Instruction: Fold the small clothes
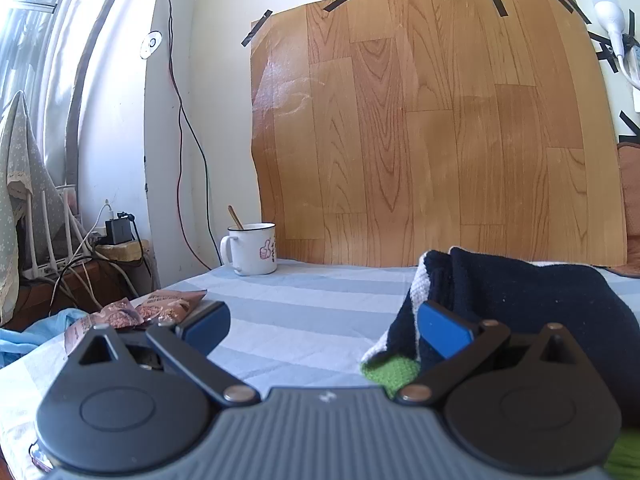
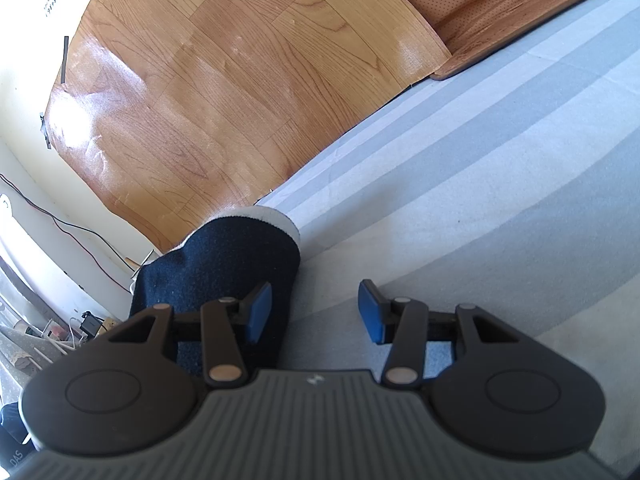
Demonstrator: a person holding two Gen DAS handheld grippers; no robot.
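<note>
A small navy knit garment [image 1: 532,300] with a white stripe and a green hem lies bunched on the striped blue-grey bedsheet [image 1: 312,308]. My left gripper [image 1: 324,326] stands wide open just above the sheet; its right blue pad [image 1: 442,330] sits against the garment's left edge, with nothing between the pads. In the right wrist view the same navy garment [image 2: 224,264] with its white cuff lies left of centre. My right gripper [image 2: 316,314] is open over the sheet [image 2: 480,200], its left pad [image 2: 258,312] over the garment's right edge.
A white enamel mug [image 1: 252,250] with a spoon stands at the back of the bed. Snack packets [image 1: 152,308] lie at the left beside light blue cloth. A wood-pattern sheet [image 1: 432,128] is taped to the wall. Cables and a charger [image 1: 118,230] crowd the left corner. A brown mat [image 2: 500,4] lies far right.
</note>
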